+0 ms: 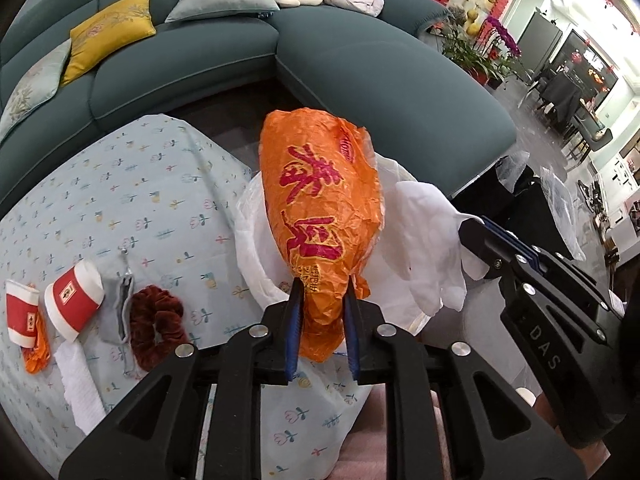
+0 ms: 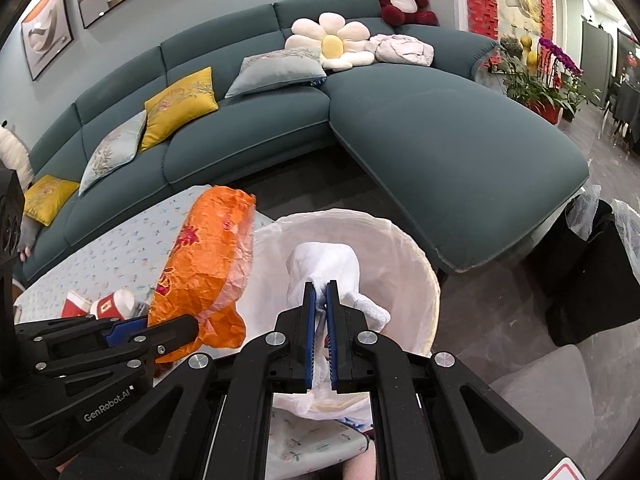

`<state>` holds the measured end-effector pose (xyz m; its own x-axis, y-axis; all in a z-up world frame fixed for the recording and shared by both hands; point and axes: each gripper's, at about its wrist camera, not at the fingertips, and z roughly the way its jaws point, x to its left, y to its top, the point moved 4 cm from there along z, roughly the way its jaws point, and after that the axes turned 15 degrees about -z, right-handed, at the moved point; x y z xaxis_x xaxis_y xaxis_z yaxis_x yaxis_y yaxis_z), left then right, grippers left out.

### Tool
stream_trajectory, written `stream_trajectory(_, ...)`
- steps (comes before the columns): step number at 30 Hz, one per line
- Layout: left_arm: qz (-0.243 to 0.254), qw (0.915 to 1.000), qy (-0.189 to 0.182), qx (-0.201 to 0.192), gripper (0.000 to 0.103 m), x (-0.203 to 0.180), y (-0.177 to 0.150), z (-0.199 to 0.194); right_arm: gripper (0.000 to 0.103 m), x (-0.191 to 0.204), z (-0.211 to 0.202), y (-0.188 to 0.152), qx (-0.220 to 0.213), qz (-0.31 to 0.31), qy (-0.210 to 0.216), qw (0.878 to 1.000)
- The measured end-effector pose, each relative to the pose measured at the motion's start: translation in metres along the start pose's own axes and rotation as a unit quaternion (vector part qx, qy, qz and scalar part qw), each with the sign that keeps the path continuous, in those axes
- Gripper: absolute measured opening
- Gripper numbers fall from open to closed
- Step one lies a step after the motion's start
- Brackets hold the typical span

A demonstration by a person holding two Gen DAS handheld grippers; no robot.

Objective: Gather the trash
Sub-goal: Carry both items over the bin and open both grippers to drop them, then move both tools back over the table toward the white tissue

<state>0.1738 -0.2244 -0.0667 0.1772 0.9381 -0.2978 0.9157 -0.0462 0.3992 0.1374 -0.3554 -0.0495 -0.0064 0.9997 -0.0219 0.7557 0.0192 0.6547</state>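
Note:
My left gripper (image 1: 322,284) is shut on a crumpled orange wrapper (image 1: 320,204) with red characters and holds it over the white-lined trash bin (image 1: 250,248). The wrapper (image 2: 204,256) and the left gripper (image 2: 192,326) also show in the right wrist view. My right gripper (image 2: 320,286) is shut on a white tissue wad (image 2: 324,264) over the bin's opening (image 2: 416,264). It shows in the left wrist view (image 1: 466,230) holding the tissue (image 1: 428,232). Two red-and-white paper cups (image 1: 74,302), another orange scrap (image 1: 38,344) and a white tissue (image 1: 80,384) lie on the table.
The table has a light floral cloth (image 1: 120,200). A grey pouch (image 1: 116,304) and a dark red scrunchie (image 1: 156,328) lie by the cups. A teal sectional sofa (image 2: 440,140) with cushions stands behind. Black bags (image 2: 592,264) sit on the floor at right.

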Motion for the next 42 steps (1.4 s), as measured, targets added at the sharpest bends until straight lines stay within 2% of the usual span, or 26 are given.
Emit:
stream_trajectory(2, -0.005, 1.0, 0.005, -0.001, 0.038, -0.001, 0.002, 0.003, 0.01, -0.001, 0.002, 0.0, 0.002, -0.003, -0.007, 1.0)
stream_trajectory(4, -0.013, 0.9999, 0.005, -0.005, 0.043, 0.0, 0.003, 0.003, 0.013, -0.001, 0.003, 0.0, 0.003, -0.006, -0.013, 1.0)
stream_trajectory(5, -0.015, 0.9999, 0.006, -0.005, 0.045, 0.0, 0.003, 0.003, 0.018, -0.001, 0.004, -0.001, 0.003, -0.006, -0.015, 1.0)
stream_trajectory(7, -0.019, 0.9998, 0.01, -0.004, 0.045, 0.002, 0.004, 0.004, 0.024, -0.002, 0.003, -0.001, 0.002, -0.004, -0.017, 1.0)
stream_trajectory(12, -0.031, 0.9993, 0.017, -0.01, 0.045, 0.014, 0.003, 0.0, 0.028, 0.004, 0.0, 0.0, -0.001, -0.006, -0.016, 1.0)
stream_trajectory(14, -0.037, 0.9991, 0.017, -0.011, 0.045, 0.018, 0.004, -0.003, 0.034, 0.008, -0.003, 0.002, -0.005, -0.01, -0.018, 1.0)
stream_trajectory(23, -0.065, 0.9972, 0.028, -0.026, 0.045, 0.049, 0.0, -0.022, 0.04, 0.034, -0.014, 0.008, -0.012, -0.028, -0.01, 0.999)
stream_trajectory(29, -0.095, 0.9942, 0.038, -0.035, 0.045, 0.079, -0.003, -0.038, 0.041, 0.062, -0.022, 0.011, -0.013, -0.043, 0.005, 0.999)
stream_trajectory(32, -0.107, 0.9923, 0.045, -0.043, 0.045, 0.098, -0.007, -0.047, 0.049, 0.079, -0.026, 0.012, -0.016, -0.051, 0.014, 0.998)
stream_trajectory(42, -0.156, 0.9831, 0.085, -0.044, 0.049, 0.168, -0.032, -0.064, 0.049, 0.137, -0.033, 0.012, -0.014, -0.082, 0.044, 0.996)
